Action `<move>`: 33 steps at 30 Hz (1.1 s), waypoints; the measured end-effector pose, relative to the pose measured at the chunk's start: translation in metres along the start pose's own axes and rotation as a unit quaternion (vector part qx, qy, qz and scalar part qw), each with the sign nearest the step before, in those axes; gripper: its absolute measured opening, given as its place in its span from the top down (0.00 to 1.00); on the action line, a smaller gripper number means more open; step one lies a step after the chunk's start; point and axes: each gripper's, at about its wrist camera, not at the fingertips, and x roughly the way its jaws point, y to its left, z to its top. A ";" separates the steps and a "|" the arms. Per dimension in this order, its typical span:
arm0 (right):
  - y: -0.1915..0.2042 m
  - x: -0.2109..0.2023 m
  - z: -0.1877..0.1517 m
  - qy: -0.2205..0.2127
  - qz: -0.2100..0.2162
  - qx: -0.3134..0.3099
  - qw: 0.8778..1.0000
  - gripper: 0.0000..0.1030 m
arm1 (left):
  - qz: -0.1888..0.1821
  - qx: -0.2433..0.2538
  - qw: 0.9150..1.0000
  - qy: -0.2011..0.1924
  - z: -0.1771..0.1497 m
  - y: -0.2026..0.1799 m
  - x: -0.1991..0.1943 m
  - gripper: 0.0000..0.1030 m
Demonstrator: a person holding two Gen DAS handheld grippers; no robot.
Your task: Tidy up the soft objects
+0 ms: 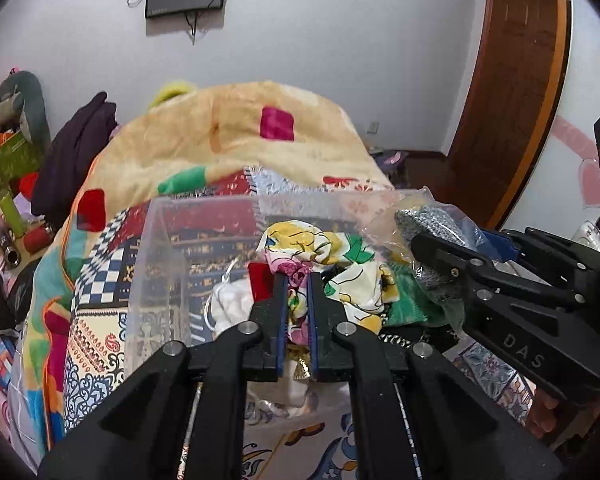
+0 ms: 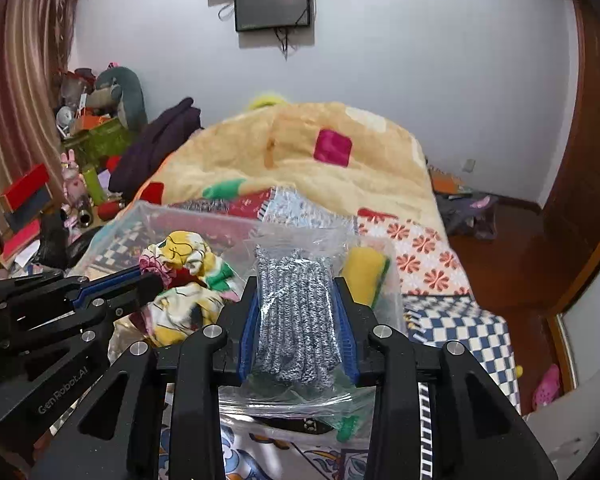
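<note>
My left gripper (image 1: pixel 298 280) is shut on a floral yellow, white and green cloth (image 1: pixel 340 252) and holds it over a clear plastic bin (image 1: pixel 156 248) on the bed. My right gripper (image 2: pixel 296 284) is shut on a clear bag of grey-and-white knit fabric (image 2: pixel 296 312), held at the bin's right side. In the left wrist view the right gripper (image 1: pixel 424 240) shows at the right with the bagged knit (image 1: pixel 432 220). In the right wrist view the left gripper (image 2: pixel 152 276) shows at the left with the floral cloth (image 2: pixel 184 276). White fabric (image 1: pixel 232 304) lies in the bin.
A yellow blanket with coloured squares (image 1: pixel 228 132) is heaped at the back of the bed. A patchwork cover (image 2: pixel 428 256) spreads below it. A cluttered stand with boxes and toys (image 2: pixel 84 148) is at the left. A wooden door (image 1: pixel 512 80) is at the right.
</note>
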 end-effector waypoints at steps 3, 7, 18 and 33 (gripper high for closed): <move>-0.001 0.002 -0.002 0.008 0.002 0.001 1.000 0.66 | 0.006 0.000 1.000 0.007 -0.003 0.000 0.001 0.83; -0.003 -0.001 -0.002 0.011 0.007 0.005 1.000 0.49 | 0.006 -0.005 1.000 0.004 -0.004 0.003 -0.005 0.64; -0.006 -0.054 0.005 -0.041 0.017 0.006 0.999 0.39 | -0.007 -0.002 0.999 -0.053 0.003 -0.001 -0.069 0.56; 0.001 -0.162 0.013 -0.172 0.021 0.006 0.985 0.16 | -0.022 0.014 0.983 -0.180 0.010 -0.025 -0.186 0.14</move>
